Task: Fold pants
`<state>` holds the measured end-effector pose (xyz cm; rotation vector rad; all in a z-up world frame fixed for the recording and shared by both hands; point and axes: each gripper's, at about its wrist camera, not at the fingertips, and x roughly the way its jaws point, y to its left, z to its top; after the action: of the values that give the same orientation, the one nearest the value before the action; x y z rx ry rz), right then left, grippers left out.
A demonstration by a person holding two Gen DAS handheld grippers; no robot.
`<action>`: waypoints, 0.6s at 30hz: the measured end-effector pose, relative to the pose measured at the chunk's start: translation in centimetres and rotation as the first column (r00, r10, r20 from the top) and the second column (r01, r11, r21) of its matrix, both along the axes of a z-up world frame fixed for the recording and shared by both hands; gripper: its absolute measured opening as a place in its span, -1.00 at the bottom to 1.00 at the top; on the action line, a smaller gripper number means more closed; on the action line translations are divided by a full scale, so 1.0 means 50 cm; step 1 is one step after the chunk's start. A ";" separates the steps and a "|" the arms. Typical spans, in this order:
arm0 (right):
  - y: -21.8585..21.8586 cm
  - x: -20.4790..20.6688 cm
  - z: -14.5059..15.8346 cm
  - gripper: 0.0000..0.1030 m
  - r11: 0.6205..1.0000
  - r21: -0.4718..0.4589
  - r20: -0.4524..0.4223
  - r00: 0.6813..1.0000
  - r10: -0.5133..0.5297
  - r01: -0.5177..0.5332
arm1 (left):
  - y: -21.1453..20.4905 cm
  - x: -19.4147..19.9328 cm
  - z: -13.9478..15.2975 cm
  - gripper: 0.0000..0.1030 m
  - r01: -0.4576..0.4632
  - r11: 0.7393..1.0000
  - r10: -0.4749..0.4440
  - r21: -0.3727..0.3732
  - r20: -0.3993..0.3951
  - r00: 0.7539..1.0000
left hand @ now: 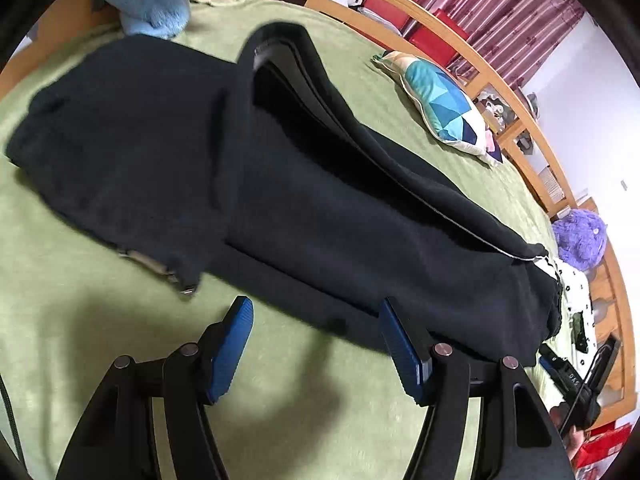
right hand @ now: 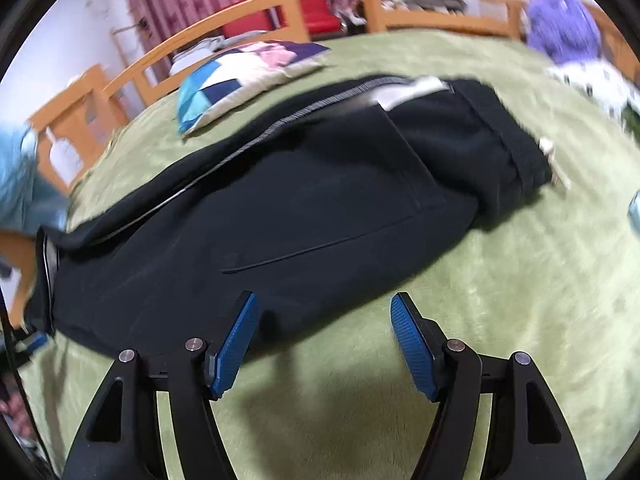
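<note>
Both hand-held grippers, left (left hand: 316, 344) & right (right hand: 324, 346), released, empty; black pants (left hand: 280, 184) on bed (left hand: 80, 300), folded layers may slip if gripped shallow

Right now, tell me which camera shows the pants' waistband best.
The right wrist view: the waistband lies unobstructed at the upper right, though blurred. In the left wrist view the waistband is squeezed against the right edge, seen end-on.

Left black gripper with blue ribbed pads (left hand: 316, 340) angled down, jaws apart, empty; right black blue-padded gripper (right hand: 324, 340) likewise.
</note>
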<state>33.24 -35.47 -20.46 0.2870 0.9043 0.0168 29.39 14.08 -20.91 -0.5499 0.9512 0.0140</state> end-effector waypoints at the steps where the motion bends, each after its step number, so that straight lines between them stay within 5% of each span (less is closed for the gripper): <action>1: -0.010 0.009 -0.010 0.32 1.000 0.019 -0.002 1.000 -0.012 0.012 | 0.000 0.007 -0.013 0.23 -0.014 1.000 0.014 -0.008 -0.007 1.000; 11: -0.087 0.091 -0.069 0.32 0.961 0.247 0.016 0.991 -0.135 0.127 | 0.023 0.035 -0.054 0.23 -0.139 0.989 0.141 -0.057 0.035 0.989; 17: -0.064 0.156 -0.066 0.35 0.970 0.186 0.016 0.986 -0.163 0.158 | 0.015 0.074 -0.049 0.21 -0.181 0.983 0.182 -0.042 0.014 0.983; 18: -0.063 0.163 -0.065 0.21 0.969 0.178 0.010 0.985 -0.174 0.169 | 0.015 0.077 -0.046 0.15 -0.197 0.980 0.197 -0.035 0.008 0.980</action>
<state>41.39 -38.61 -23.72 0.5290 0.8513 -0.0592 33.24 14.82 -23.22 -0.6741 0.8845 0.1726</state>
